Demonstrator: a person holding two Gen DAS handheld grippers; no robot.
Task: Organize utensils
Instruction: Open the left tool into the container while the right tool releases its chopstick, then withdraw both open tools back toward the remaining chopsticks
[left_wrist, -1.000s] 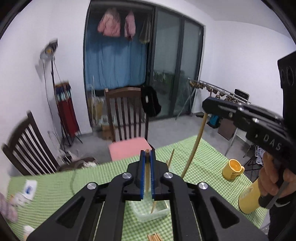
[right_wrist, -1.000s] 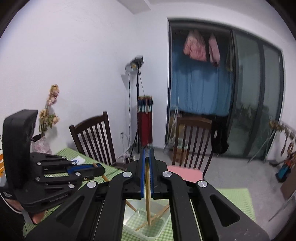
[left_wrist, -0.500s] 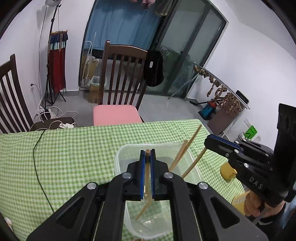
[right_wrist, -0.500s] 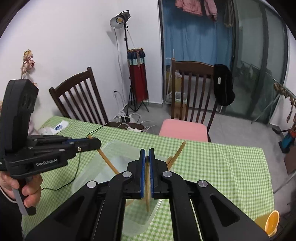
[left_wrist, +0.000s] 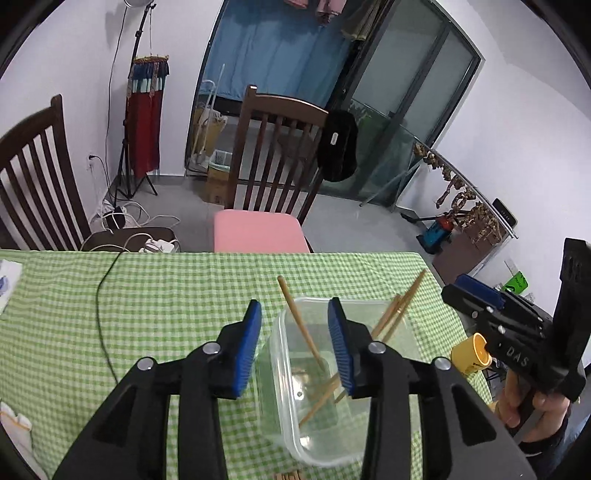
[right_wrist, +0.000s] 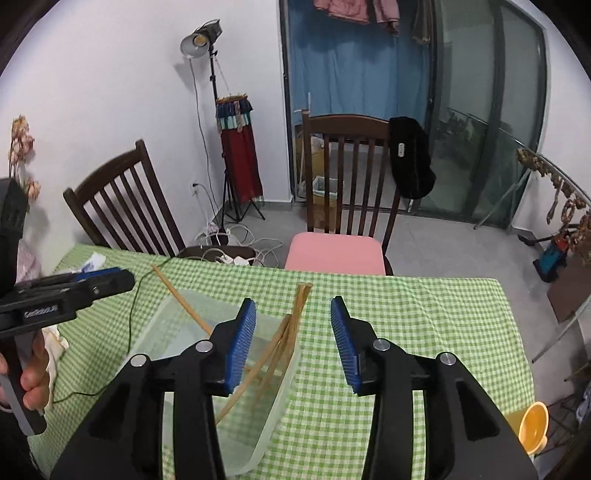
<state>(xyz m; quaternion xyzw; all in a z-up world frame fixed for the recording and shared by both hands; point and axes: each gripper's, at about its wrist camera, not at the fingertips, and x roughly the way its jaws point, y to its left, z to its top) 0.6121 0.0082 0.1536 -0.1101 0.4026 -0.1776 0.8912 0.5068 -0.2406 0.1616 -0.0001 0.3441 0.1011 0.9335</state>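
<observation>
A clear plastic container (left_wrist: 284, 417) stands on the green checked tablecloth (left_wrist: 166, 295). Several wooden chopsticks (left_wrist: 397, 314) lean inside it against its rim. My left gripper (left_wrist: 294, 306) hovers over the container's left part, its jaws opening; one chopstick (left_wrist: 295, 317) stands free between the pads, touching neither. My right gripper (right_wrist: 292, 302) hangs over the same container (right_wrist: 284, 387), jaws opening too, with chopsticks (right_wrist: 297, 314) loose in the gap. In each wrist view the other gripper shows at the side: the right gripper (left_wrist: 476, 299) and the left gripper (right_wrist: 103, 280).
A yellow mug (left_wrist: 472, 350) sits near the table's right edge. A black cable (left_wrist: 103, 314) runs across the cloth at the left. More chopsticks (left_wrist: 288, 476) lie at the near edge. Behind the table are a pink-cushioned wooden chair (left_wrist: 258, 236) and a second chair (right_wrist: 125, 214).
Both grippers have sunk toward the container and tipped downward. Each held a chopstick with shut jaws; both jaws now stand apart and the chopsticks lean loose in the container.
</observation>
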